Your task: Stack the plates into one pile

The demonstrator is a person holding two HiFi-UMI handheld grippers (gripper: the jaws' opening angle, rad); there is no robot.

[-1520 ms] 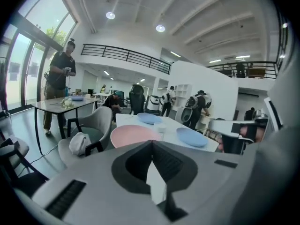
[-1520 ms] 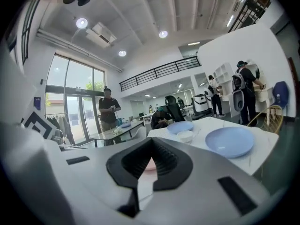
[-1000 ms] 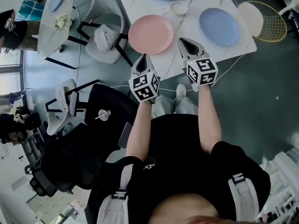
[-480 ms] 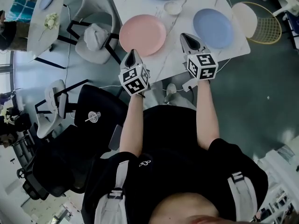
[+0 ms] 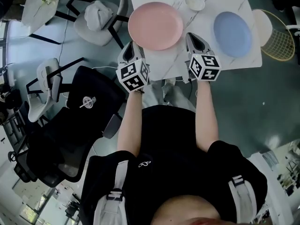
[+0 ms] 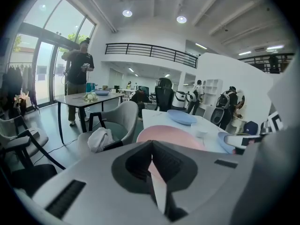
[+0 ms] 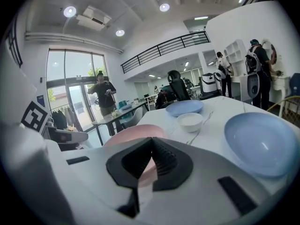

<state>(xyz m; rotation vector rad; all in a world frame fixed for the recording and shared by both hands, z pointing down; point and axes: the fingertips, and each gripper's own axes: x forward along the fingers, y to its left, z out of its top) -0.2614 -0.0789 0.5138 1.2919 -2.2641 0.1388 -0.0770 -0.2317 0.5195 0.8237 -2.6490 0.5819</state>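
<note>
A pink plate (image 5: 155,25) lies near the front edge of the white marble table (image 5: 178,62). One blue plate (image 5: 233,33) sits to its right and another blue plate (image 7: 185,108) lies at the far side, with a small white bowl (image 5: 194,2) between them. My left gripper (image 5: 131,45) is shut and empty, its tip just short of the pink plate's (image 6: 174,135) near left rim. My right gripper (image 5: 191,35) is also shut and empty, between the pink plate (image 7: 133,134) and the right blue plate (image 7: 262,142), over the table's front edge.
A grey chair with a white cloth (image 5: 101,13) stands left of the table, and a black office chair (image 5: 70,125) is at my left side. A yellow wire chair (image 5: 276,36) stands at the right. A person (image 6: 77,78) stands by another table (image 6: 84,99) near the windows.
Both grippers have come nearer to the pink plate's near edge, the left one most. Their jaws have stayed shut. The plates have not moved on the table.
</note>
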